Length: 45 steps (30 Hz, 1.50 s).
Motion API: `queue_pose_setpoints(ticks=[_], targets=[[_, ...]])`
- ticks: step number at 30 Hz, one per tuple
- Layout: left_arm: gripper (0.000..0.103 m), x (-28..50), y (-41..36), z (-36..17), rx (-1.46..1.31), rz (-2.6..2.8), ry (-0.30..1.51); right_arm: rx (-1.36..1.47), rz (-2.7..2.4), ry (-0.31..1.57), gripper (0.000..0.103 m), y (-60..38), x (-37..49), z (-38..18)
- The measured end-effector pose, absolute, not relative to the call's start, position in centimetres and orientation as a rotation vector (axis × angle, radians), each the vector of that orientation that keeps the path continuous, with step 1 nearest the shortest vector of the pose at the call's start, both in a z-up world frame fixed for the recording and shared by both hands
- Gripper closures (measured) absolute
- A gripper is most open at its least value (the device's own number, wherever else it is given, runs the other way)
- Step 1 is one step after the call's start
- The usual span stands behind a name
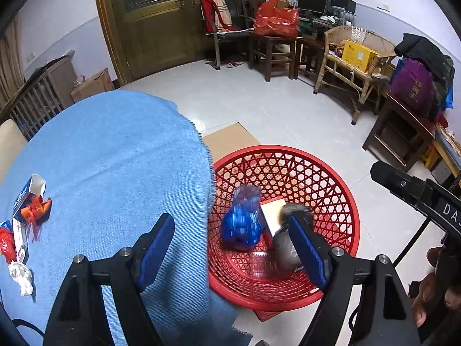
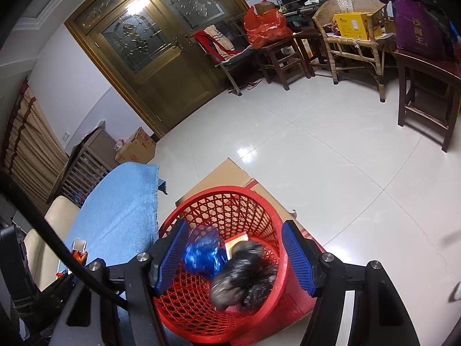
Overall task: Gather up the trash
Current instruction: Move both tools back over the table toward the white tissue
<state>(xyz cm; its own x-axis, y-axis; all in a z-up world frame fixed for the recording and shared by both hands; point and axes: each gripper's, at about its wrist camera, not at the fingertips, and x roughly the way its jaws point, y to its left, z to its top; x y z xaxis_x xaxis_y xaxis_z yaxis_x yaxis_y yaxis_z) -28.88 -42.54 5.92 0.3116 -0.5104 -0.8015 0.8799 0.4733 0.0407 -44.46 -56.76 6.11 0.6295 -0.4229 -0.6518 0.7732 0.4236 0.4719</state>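
A red mesh basket (image 1: 331,178) (image 2: 259,199) stands on the floor beside a table with a blue cloth (image 1: 115,158). Inside it lie a blue foil bag (image 1: 242,225) (image 2: 201,253), a small beige box (image 1: 273,210) and a blurred grey-black wad (image 1: 285,242) (image 2: 245,276). My left gripper (image 1: 230,222) hovers over the basket's near edge, open, with nothing between its pads. My right gripper (image 2: 234,226) is also above the basket, open and empty. On the cloth's left side lie a blue-white carton (image 1: 28,193), an orange wrapper (image 1: 36,209), a red wrapper (image 1: 7,243) and a white tissue (image 1: 21,276).
Flat cardboard (image 1: 230,138) lies under the basket on the white tile floor. Wooden stools, a wicker chair (image 1: 360,66) and a loaded bench line the far wall and right side. A brown double door (image 1: 161,23) is behind the table. A hand (image 1: 432,294) shows at right.
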Motion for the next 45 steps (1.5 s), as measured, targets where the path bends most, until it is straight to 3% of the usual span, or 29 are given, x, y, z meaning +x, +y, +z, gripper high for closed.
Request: queue_pose_setpoints(ticks=[13, 45], targets=[[0.021, -27.6, -39.1, 6.9, 0.505, -0.925, 0.800, 0.796, -0.734, 0.512, 0.032, -54.3, -42.2, 7.0], [0.021, -17.4, -19.5, 5.0, 0.269, -0.550, 0.901, 0.581, -0.393, 0.740, 0.032, -39.4, -28.7, 5.9]])
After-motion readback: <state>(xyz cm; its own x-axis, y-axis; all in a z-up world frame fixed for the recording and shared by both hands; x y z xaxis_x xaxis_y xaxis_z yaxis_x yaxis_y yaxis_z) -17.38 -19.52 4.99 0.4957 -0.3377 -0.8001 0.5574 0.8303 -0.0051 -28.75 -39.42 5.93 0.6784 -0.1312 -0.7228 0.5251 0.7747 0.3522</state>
